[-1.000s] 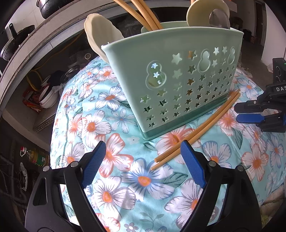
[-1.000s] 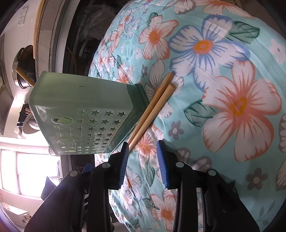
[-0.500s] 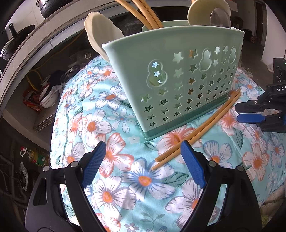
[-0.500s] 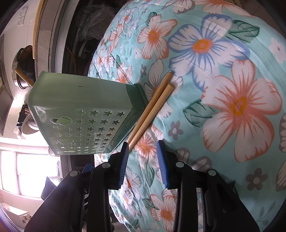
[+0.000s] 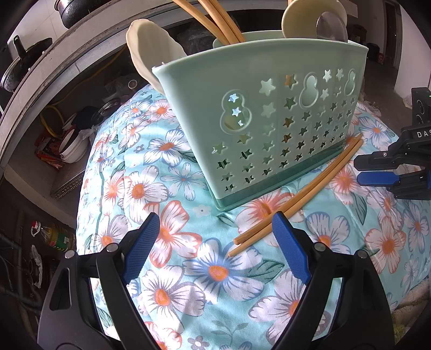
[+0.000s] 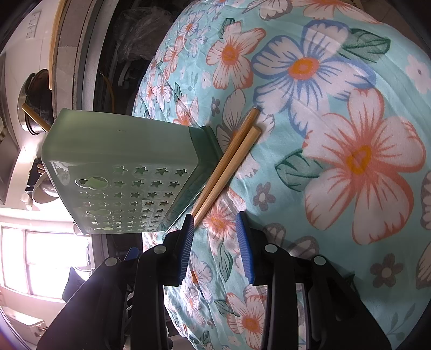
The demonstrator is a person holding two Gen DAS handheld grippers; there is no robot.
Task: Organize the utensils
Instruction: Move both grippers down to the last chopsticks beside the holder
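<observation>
Now on the floral cloth (image 5: 188, 269) over the desk: mint-green utensil caddy (image 5: 269, 129) with star cutouts, standing upright, holding more chopsticks (image 5: 215, 18), a cream spatula (image 5: 150, 51) and a cream ladle (image 5: 301, 18). Just beside its dark green base, touching it at the far end, a loose pair of bamboo chopsticks (image 5: 296, 193), lying flat and side by side. Left claw (image 5: 212, 242) spread wide, holding nothing, hovering low over the cloth, near ends of the pair just inside its right blue pad. Right claw (image 6: 215, 242) partly open, empty, tips at the opposite end of the same pair (image 6: 226, 164), one chopstick end meeting the left blue pad; actual contact hard to tell. Seen also in the left wrist view at the right edge (image 5: 377, 169).
</observation>
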